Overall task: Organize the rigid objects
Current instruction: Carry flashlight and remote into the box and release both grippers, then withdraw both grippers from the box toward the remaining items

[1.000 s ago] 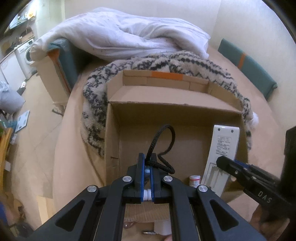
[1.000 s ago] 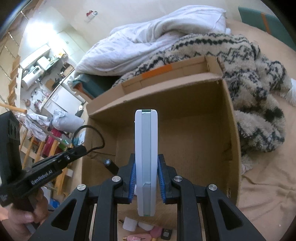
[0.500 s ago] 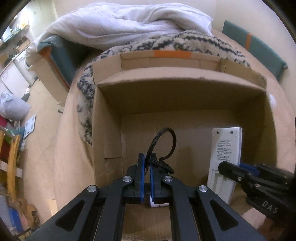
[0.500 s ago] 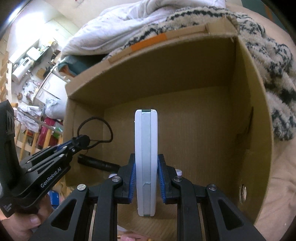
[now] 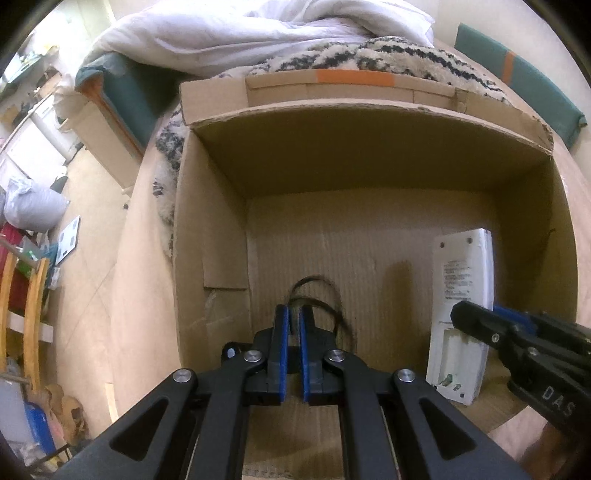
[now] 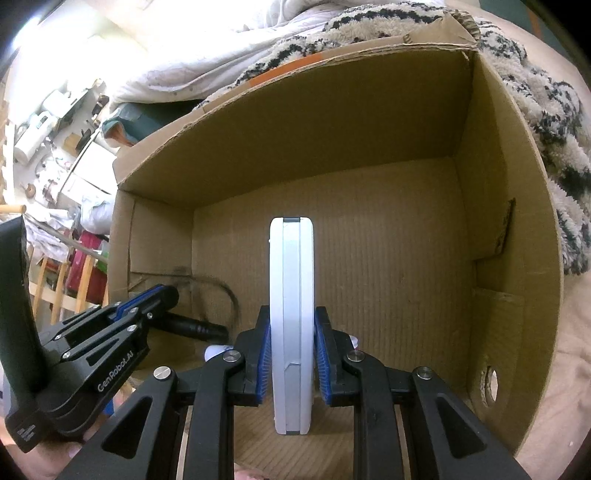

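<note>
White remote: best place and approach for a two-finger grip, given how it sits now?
Grip the white remote across its thin edges near the lower end, as the right gripper does now, coming from the open top of the cardboard box. Its body is long, flat and narrow, so the pads close on parallel sides and the length points into the box.

A lived-in home bedroom: a rumpled white duvet (image 5: 258,33) and patterned fleece blanket (image 5: 388,55) fill the frame's top, cluttered shelves (image 6: 55,110) and wooden furniture (image 5: 29,314) along the left.
</note>
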`<action>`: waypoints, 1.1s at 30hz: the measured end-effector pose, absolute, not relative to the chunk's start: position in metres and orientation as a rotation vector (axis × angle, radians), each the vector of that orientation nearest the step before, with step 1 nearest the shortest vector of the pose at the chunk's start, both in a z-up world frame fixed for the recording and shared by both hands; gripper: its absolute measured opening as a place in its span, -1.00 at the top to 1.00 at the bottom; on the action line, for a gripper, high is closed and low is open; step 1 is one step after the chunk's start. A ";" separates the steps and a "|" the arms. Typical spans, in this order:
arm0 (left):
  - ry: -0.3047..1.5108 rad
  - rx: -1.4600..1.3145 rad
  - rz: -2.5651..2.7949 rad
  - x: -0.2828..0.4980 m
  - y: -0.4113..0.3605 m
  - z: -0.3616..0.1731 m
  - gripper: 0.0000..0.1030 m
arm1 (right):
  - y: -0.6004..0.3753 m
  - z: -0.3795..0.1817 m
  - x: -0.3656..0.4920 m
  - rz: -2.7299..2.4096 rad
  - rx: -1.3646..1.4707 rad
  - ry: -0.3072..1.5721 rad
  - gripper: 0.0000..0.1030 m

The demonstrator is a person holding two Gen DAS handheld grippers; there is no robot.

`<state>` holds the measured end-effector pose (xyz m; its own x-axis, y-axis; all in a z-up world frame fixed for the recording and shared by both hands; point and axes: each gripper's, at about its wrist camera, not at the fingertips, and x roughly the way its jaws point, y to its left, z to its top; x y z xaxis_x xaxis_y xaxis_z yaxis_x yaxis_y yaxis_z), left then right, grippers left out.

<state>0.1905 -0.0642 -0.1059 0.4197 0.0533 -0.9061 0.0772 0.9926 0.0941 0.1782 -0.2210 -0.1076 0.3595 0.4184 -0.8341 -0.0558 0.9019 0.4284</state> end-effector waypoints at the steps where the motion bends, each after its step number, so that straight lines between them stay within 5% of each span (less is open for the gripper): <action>1: 1.140 0.131 -0.012 0.190 -0.064 -0.106 0.88 | -0.221 -0.107 0.178 0.309 0.349 1.166 0.55; 6: 1.151 0.126 0.001 0.189 -0.064 -0.104 0.58 | -0.221 -0.097 0.174 0.287 0.318 1.116 0.51; 8: 1.146 0.120 0.010 0.187 -0.063 -0.101 0.29 | -0.222 -0.088 0.173 0.284 0.314 1.078 0.30; 10: 1.138 0.111 0.009 0.185 -0.061 -0.098 0.08 | -0.225 -0.079 0.170 0.291 0.334 1.028 -0.40; 14: 1.133 0.110 0.007 0.180 -0.063 -0.091 -0.02 | -0.230 -0.071 0.169 0.300 0.363 0.998 -0.45; 19: 1.099 0.099 0.024 0.172 -0.061 -0.077 -0.18 | -0.241 -0.067 0.166 0.297 0.442 0.982 -0.84; 33: 1.061 0.075 0.060 0.143 -0.043 -0.050 -0.19 | -0.261 -0.058 0.141 0.263 0.506 0.968 -0.85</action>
